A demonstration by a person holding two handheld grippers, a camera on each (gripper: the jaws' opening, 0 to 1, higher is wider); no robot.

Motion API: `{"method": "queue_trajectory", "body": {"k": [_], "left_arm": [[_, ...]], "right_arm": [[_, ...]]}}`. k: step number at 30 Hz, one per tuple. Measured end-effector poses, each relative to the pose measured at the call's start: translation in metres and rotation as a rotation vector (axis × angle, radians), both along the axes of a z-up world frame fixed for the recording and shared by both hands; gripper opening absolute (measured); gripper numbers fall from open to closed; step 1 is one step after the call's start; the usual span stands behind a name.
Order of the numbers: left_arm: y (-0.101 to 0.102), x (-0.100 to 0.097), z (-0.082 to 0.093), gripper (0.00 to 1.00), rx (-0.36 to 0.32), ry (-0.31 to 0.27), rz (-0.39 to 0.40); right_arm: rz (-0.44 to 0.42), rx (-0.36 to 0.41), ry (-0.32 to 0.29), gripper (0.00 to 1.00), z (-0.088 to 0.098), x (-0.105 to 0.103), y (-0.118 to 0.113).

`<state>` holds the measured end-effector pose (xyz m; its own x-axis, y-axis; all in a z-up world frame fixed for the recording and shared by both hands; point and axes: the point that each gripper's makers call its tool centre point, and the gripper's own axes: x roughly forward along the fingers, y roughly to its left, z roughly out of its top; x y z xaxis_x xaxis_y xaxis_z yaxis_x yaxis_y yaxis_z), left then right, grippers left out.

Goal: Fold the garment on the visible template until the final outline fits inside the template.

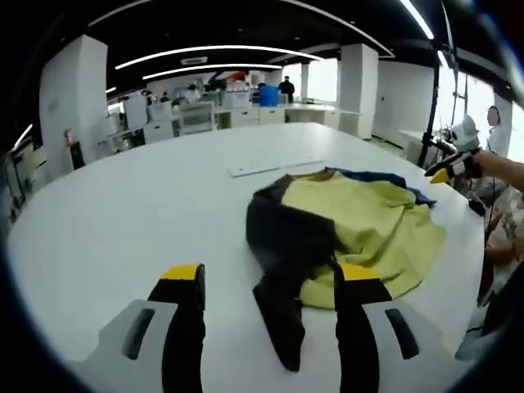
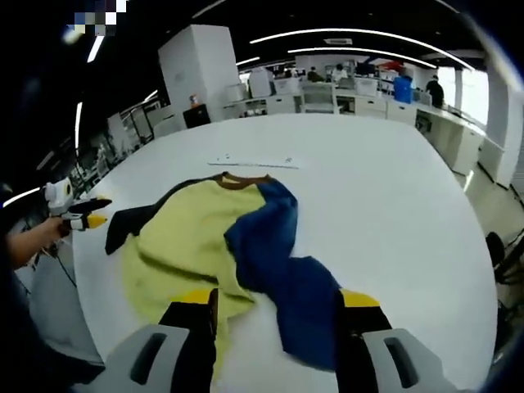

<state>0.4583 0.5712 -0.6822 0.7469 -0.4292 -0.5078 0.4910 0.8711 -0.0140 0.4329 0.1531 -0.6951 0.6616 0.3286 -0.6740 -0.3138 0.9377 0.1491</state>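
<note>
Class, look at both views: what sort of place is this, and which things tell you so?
Probably an open-plan office or lab: a large white table holding a yellow garment, white desks behind, and long ceiling strip lights.

Behind the broad white counter (image 1: 123, 213), saw an open-plan office with white square pillars (image 2: 196, 65), rows of white desks (image 1: 246, 115) carrying a blue bin (image 1: 268, 96), curved ceiling light strips (image 1: 213, 51), bright windows (image 1: 323, 79), and a distant dark-clothed person (image 1: 286, 86).
</note>
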Motion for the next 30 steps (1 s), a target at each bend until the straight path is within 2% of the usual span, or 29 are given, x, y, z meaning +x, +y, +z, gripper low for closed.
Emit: {"method": "queue_trajectory", "body": {"k": [2, 4, 11, 14, 18, 20, 25, 27, 30], "left_arm": [[0.003, -0.006, -0.006, 0.58, -0.009, 0.018, 0.015], [0.003, -0.014, -0.010, 0.57, -0.069, 0.044, 0.047], [0.016, -0.029, -0.031, 0.46, -0.047, 0.081, 0.085], [0.022, -0.034, -0.043, 0.38, 0.002, 0.097, 0.090], [0.022, -0.036, -0.049, 0.34, -0.037, 0.109, 0.116], [0.023, -0.036, -0.053, 0.31, -0.031, 0.108, 0.116], [0.023, -0.039, -0.058, 0.24, -0.056, 0.132, 0.141], [0.023, -0.039, -0.058, 0.20, -0.056, 0.127, 0.149], [0.021, -0.041, -0.061, 0.15, -0.073, 0.137, 0.161]], "right_arm": [[-0.016, -0.018, 0.008, 0.53, -0.006, -0.005, -0.005], [-0.037, -0.026, 0.007, 0.53, -0.011, -0.009, -0.010], [-0.148, -0.030, 0.024, 0.44, -0.031, -0.022, -0.028], [-0.200, -0.045, 0.030, 0.39, -0.038, -0.024, -0.037], [-0.268, -0.077, 0.038, 0.36, -0.046, -0.026, -0.048], [-0.329, -0.090, 0.028, 0.33, -0.049, -0.026, -0.056], [-0.355, -0.080, 0.052, 0.29, -0.068, -0.025, -0.055], [-0.363, -0.101, 0.035, 0.26, -0.069, -0.022, -0.058], [-0.367, -0.121, 0.042, 0.21, -0.072, -0.020, -0.061]]}}
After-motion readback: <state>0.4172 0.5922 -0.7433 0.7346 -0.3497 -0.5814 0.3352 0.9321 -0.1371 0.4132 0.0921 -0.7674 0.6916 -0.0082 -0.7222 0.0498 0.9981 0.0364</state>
